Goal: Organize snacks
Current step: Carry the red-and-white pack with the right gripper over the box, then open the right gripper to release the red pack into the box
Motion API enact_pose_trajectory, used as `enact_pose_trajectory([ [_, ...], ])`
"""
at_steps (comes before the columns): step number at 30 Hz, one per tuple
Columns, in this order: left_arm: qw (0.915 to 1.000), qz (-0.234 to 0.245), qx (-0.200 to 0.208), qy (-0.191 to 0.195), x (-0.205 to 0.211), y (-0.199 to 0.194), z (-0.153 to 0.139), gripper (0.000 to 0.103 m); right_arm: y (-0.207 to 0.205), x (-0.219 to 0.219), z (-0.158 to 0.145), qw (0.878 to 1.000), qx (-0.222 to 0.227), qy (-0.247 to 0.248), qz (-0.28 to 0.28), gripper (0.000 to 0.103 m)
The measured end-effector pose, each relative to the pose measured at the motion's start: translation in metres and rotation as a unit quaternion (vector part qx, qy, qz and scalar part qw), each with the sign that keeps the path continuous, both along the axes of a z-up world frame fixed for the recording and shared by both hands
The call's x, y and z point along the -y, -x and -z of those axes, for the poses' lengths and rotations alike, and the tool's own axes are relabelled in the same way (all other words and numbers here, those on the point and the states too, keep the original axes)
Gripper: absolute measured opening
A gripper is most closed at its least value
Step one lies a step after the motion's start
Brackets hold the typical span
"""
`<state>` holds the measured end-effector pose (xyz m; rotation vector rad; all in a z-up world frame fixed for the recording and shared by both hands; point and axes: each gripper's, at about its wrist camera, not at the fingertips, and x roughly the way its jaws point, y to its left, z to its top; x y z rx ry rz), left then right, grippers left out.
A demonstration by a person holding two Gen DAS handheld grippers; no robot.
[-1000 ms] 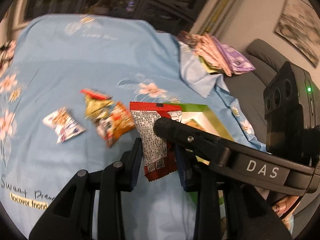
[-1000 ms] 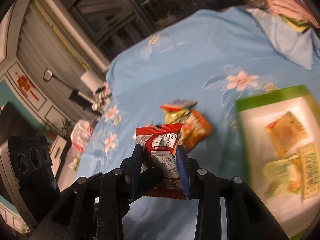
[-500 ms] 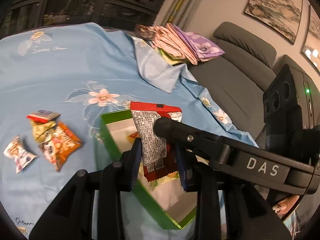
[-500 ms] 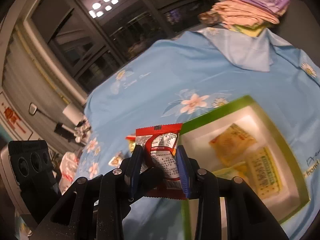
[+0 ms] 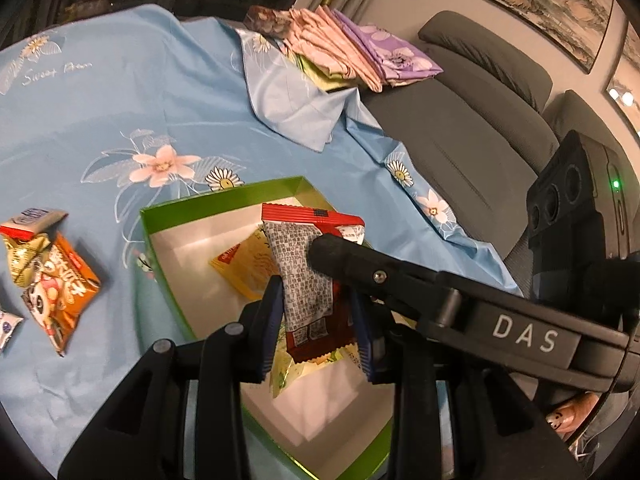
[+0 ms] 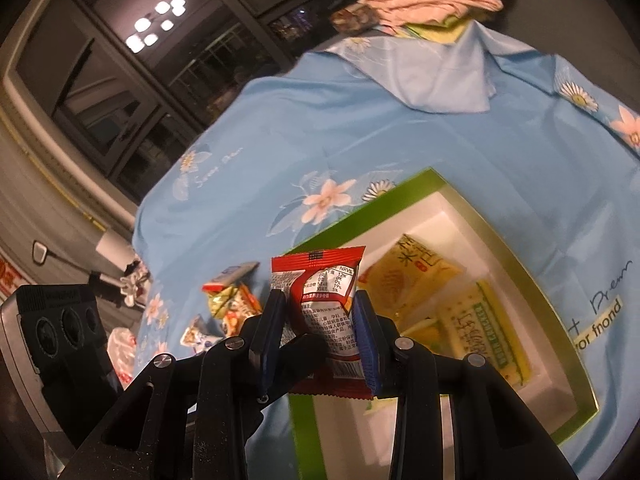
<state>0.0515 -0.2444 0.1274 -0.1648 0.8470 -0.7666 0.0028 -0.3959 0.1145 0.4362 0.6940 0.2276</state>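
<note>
I am holding one red snack packet [image 5: 310, 280] between both tools at once: the left gripper [image 5: 318, 328] is clamping its lower half between its blue pads, and the right gripper [image 6: 320, 334] is closing on the same red snack packet [image 6: 320, 300] from the other face, one right finger reaching across the front of the packet in the left wrist view. Neither set of jaws is standing open; both are pinching the wrapper.

The packet is standing upright, its long axis running up and away from the jaws, sealed red edge on top. It is hanging over the green box [image 5: 224, 200], above the near part of the white interior, so the relation that matters is straight down: I am judging the drop to land inside, near the yellow packets [image 6: 408, 284] already lying there. Both hands are equally close; either could let go first.

To the left of the box, the loose snacks [image 5: 52, 268] are lying on the blue floral cloth [image 5: 120, 112], well apart from the tools. Folded fabrics [image 5: 352, 52] are sitting at the far edge, beside a grey sofa [image 5: 480, 128].

I am not seeing how high the packet's bottom edge is above the box floor, since the fingers are covering it. The box's near corner is cut off.
</note>
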Motion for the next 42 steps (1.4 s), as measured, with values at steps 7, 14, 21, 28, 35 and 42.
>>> enact_pose_trajectory([
  [7, 0.9996, 0.01, -0.024, -0.006, 0.012, -0.011, 0.012, 0.032, -0.009, 0.01, 0.011, 1.0, -0.025, -0.006, 0.016, 0.037],
  [14, 0.9989, 0.01, -0.041, -0.021, 0.019, -0.019, 0.02, 0.032, -0.021, 0.02, 0.022, 0.998, -0.046, -0.023, 0.024, 0.037],
  [21, 0.9978, 0.008, -0.058, -0.03, 0.021, -0.026, 0.028, 0.032, -0.029, 0.023, 0.03, 0.997, -0.063, -0.03, 0.024, 0.037],
  [28, 0.9963, 0.005, -0.076, -0.039, 0.023, -0.031, 0.035, 0.032, -0.037, 0.026, 0.038, 0.996, -0.082, -0.038, 0.024, 0.037],
  [35, 0.9949, 0.003, -0.088, -0.049, 0.025, -0.036, 0.041, 0.032, -0.043, 0.029, 0.045, 0.994, -0.096, -0.046, 0.026, 0.037],
  [42, 0.9938, -0.001, -0.095, -0.058, 0.028, -0.037, 0.044, 0.032, -0.046, 0.029, 0.049, 0.993, -0.108, -0.049, 0.028, 0.037],
])
